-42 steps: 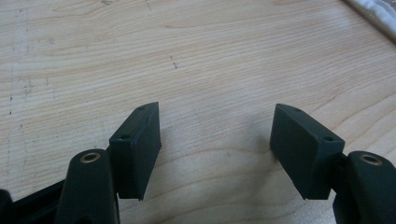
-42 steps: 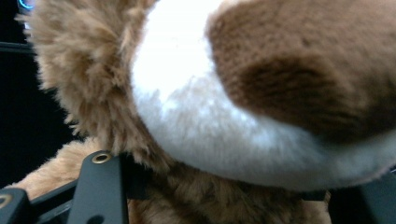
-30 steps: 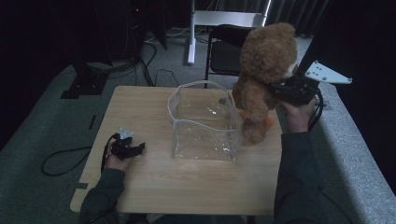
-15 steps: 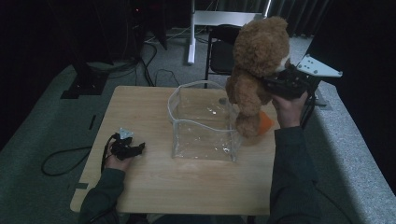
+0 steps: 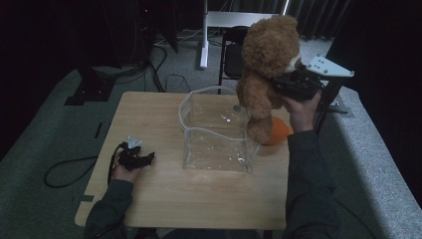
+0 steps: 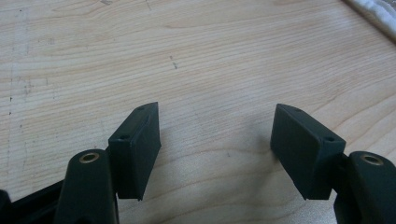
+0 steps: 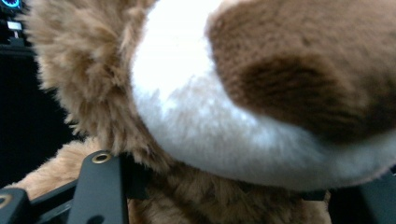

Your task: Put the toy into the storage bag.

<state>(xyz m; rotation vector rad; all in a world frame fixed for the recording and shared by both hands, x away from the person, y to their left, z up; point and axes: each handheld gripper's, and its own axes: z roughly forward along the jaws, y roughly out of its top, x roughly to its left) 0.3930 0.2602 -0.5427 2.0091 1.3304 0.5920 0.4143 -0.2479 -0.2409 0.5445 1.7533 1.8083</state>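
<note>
The high view looks forward and down from above the person's near side, taking in the whole wooden table, the clear container and the dark floor beyond. The left gripper view sits very close over the tabletop at the near left, looking along its jaws. The right gripper view presses against the teddy bear, which the high view shares at far right.
</note>
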